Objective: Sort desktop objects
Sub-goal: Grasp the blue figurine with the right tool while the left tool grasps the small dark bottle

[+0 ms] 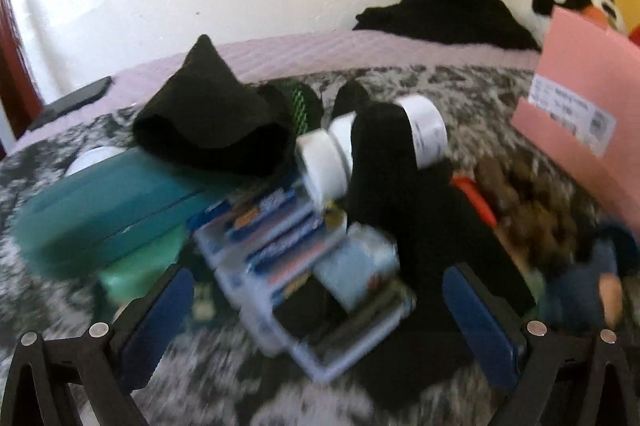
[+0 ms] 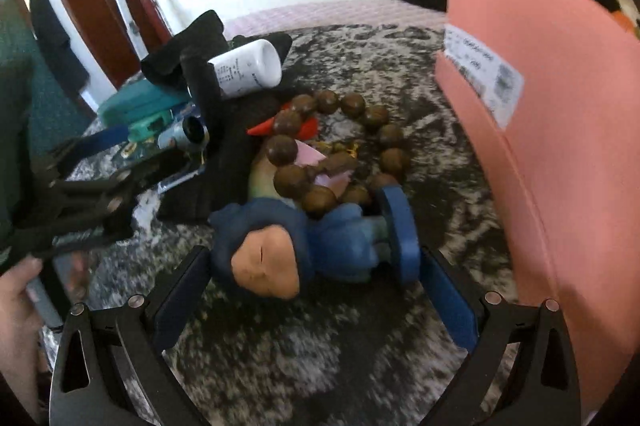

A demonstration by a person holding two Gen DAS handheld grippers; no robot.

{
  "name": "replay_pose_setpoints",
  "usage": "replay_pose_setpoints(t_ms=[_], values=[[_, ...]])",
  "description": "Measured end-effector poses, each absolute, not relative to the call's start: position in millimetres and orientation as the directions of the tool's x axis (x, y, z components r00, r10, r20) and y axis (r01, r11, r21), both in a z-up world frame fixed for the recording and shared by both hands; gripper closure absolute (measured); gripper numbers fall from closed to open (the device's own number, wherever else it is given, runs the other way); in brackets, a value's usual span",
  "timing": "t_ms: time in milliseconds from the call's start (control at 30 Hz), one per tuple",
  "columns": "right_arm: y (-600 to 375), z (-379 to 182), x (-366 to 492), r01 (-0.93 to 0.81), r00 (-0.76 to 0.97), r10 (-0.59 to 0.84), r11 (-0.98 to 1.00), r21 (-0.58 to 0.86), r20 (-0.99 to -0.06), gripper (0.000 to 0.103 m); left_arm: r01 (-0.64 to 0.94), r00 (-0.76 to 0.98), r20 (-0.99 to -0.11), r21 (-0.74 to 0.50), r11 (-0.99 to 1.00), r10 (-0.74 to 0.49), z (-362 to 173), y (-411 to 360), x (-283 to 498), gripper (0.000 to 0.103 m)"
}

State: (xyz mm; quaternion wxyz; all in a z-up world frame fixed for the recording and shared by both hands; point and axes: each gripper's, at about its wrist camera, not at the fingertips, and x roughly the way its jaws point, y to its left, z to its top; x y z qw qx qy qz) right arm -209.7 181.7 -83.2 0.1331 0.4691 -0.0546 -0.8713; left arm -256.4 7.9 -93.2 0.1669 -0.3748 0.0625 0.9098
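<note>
Two grippers in play, both with jaws wide and nothing held. Right gripper [image 2: 316, 286] straddles the blue figurine [image 2: 316, 246], which lies on its side on the mottled grey-black bed cover [image 2: 280, 358]; head toward the left finger, round blue base [image 2: 400, 234] by the right finger. Pads near it on both sides, contact not clear. Left gripper [image 1: 320, 310] hovers low over the clutter pile, fingers either side of the clear plastic case [image 1: 304, 266] w/ blue-labelled stuff inside; left view is motion-blurred, so detail is shaky.

Risks, as I judge them:
- Figurine is lopsided, big head and flat base. A close across head and base could pivot it and pop it out. Soft cover underneath won't brace it either.
- Wooden bead bracelet [image 2: 340, 149] sits touching or just behind the figurine. Lifting could snag a bead and drag the loop, plus the pink scrap [image 2: 310, 157] and red piece [image 2: 264, 127] under it.
- Pink box [image 2: 560, 129] stands close on the right; a wide swing w/ the right gripper could knock it over.
- Left side: white bottle [image 2: 248, 67] lies propped on black cloth [image 1: 208, 121] atop the pile, teal case [image 1: 104, 201] beside it. Pulling the plastic case out may roll the bottle off or collapse the stack.
- Grippers work close together, so arms crossing could bump.
</note>
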Motion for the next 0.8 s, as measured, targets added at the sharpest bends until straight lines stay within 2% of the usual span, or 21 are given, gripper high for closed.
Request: replay_pose_setpoints(t_ms=[33, 67, 133, 233, 267, 533, 700, 800], values=[[180.1, -85.7, -211.9, 0.190, -0.523, -0.291, -0.956, 0.224, -0.801, 0.000, -0.371, -0.646, -0.710, -0.027, -0.928, 0.279, -97.5, 10.3, -259.4, 0.019], [178.5, -88.1, -214.2, 0.199, -0.521, -0.300, -0.953, 0.228, -0.799, 0.001, -0.392, -0.628, -0.718, -0.042, -0.919, 0.301, -101.9, 12.7, -262.4, 0.058], [176.8, -90.3, -215.5, 0.217, -0.524, -0.311, -0.949, 0.228, -0.793, 0.002, -0.394, -0.640, -0.709, -0.029, -0.919, 0.297, -103.7, 14.9, -260.1, 0.059], [175.6, -88.3, -214.2, 0.232, -0.521, -0.308, -0.949, 0.215, -0.796, 0.002, -0.398, -0.652, -0.697, -0.023, -0.917, 0.300, -96.6, 15.7, -252.4, 0.068], [174.9, -87.1, -213.2, 0.235, -0.518, -0.305, -0.949, 0.209, -0.799, 0.002, -0.402, -0.647, -0.694, -0.041, -0.915, 0.315, -93.2, 14.0, -249.6, 0.079], [173.7, -59.1, -193.9, 0.253, -0.536, -0.303, -0.948, 0.193, -0.788, 0.002, -0.407, -0.666, -0.681, -0.010, -0.913, 0.304, -59.5, 4.6, -198.1, 0.079], [177.2, -25.7, -170.4, 0.269, -0.586, -0.328, -0.941, 0.204, -0.741, 0.002, -0.380, -0.674, -0.686, 0.001, -0.925, 0.276, -50.2, -9.6, -171.0, 0.079], [180.7, -2.2, -157.3, 0.282, -0.624, -0.352, -0.934, 0.219, -0.698, 0.002, -0.378, -0.697, -0.659, 0.004, -0.926, 0.282, -31.5, -13.7, -151.0, 0.079]])
